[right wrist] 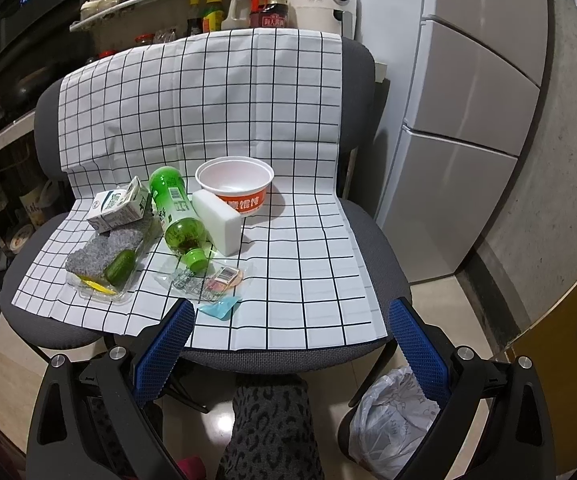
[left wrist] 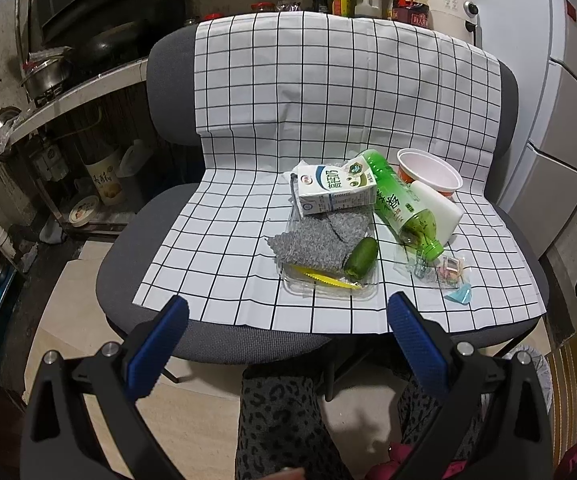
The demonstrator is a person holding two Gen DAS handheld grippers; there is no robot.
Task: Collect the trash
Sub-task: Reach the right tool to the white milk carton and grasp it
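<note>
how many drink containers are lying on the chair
2. The green bottle lies on its side mid-seat, cap toward the front edge, against the white block. The milk carton lies to its left, on the grey cloth. None other shows; some may be hidden.

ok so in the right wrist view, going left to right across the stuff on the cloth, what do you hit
milk carton → green bottle → white block → bowl. The items nearer the front overlap these in the order, so they are left out.
</note>
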